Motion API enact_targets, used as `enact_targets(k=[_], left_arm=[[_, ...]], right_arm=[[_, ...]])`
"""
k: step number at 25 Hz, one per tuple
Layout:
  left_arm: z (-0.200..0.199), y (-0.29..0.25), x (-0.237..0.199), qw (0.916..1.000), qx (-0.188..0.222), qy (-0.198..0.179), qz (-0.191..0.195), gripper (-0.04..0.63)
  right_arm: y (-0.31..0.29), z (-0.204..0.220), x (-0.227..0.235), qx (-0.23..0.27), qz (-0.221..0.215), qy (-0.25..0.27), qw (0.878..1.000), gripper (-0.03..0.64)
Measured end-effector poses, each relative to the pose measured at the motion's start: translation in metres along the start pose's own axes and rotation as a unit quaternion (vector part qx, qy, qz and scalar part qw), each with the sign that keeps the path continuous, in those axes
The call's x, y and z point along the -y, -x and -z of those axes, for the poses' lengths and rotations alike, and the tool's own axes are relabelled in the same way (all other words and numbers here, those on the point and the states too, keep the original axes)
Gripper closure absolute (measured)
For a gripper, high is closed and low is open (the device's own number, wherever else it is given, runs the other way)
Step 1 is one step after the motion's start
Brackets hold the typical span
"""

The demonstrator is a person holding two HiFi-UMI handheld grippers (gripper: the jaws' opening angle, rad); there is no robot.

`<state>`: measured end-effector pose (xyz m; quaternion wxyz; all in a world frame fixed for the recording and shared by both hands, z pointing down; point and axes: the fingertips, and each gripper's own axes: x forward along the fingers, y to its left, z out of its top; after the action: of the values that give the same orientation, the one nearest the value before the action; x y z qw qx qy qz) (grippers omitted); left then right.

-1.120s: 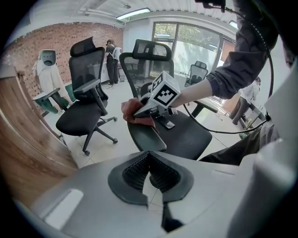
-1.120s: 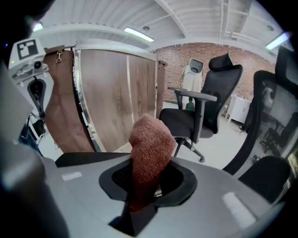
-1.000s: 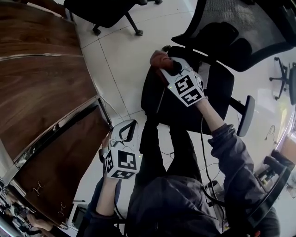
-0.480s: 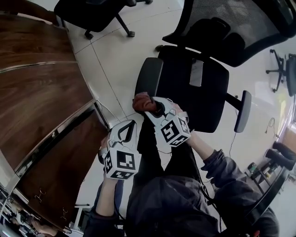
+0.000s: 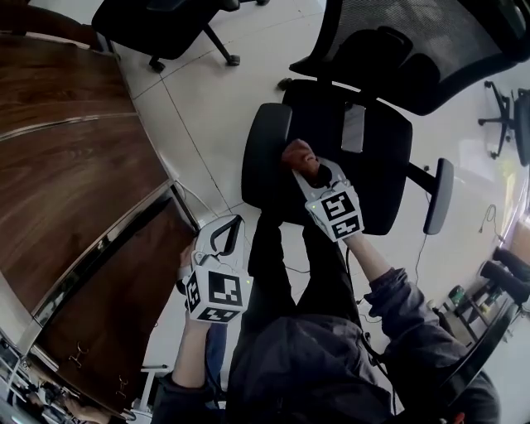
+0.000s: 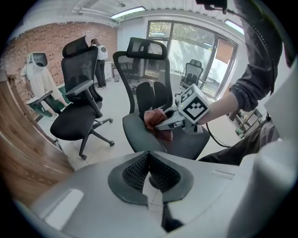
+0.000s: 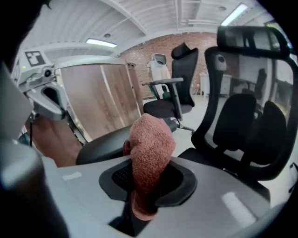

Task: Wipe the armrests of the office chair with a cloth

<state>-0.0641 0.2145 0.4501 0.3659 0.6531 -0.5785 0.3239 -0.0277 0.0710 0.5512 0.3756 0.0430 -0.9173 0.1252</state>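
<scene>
The right gripper (image 5: 310, 171) is clamped on a rust-pink terry cloth (image 7: 150, 148). In the right gripper view the cloth stands up in a thick fold from between the jaws, which are closed tight against it. Seen from the head view, that gripper reaches out over a black office chair with a mesh back (image 5: 414, 50). The cloth sits at the inner edge of the chair's near armrest (image 5: 262, 157), a long black padded oval, on the side facing the black seat (image 5: 377, 166). No view shows whether the cloth actually touches the pad. The right gripper view shows the same pad lying just beyond the cloth. The chair's far armrest (image 5: 439, 196), a narrow black pad, stands well apart on the other side of the seat. The left gripper (image 6: 148, 154) is held low and close to the person's body, well apart from the chair and near the edge of a dark brown wooden bench (image 5: 74, 166) with a metal trim. Its jaws are pressed together at the tips with nothing between them, and only the pale tiled floor (image 5: 207, 91) shows through the slit lower down. A second black office chair (image 5: 166, 21) stands on the floor beyond the bench.
</scene>
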Motion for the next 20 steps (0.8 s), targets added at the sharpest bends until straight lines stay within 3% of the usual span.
enact_targets(k=[3,9,13,20], left_arm=[[0.004,-0.001,-0.005,1.0000,-0.003,0.000,0.002,0.580],[0.011,-0.002,-0.010,0.9999,-0.015,0.006,0.003,0.580],[0.009,-0.005,-0.013,0.9999,-0.014,0.007,0.001,0.580],[0.015,-0.007,-0.012,0.9997,-0.020,0.011,0.003,0.580]], right_arm=[[-0.033,0.013,0.022,-0.018,-0.007,-0.018,1.000,0.526],[-0.097,0.042,0.019,-0.068,-0.038,-0.016,0.997,0.526],[-0.128,0.067,0.022,-0.105,-0.035,-0.024,0.994,0.526],[-0.132,0.067,0.030,-0.103,-0.041,-0.027,0.994,0.526]])
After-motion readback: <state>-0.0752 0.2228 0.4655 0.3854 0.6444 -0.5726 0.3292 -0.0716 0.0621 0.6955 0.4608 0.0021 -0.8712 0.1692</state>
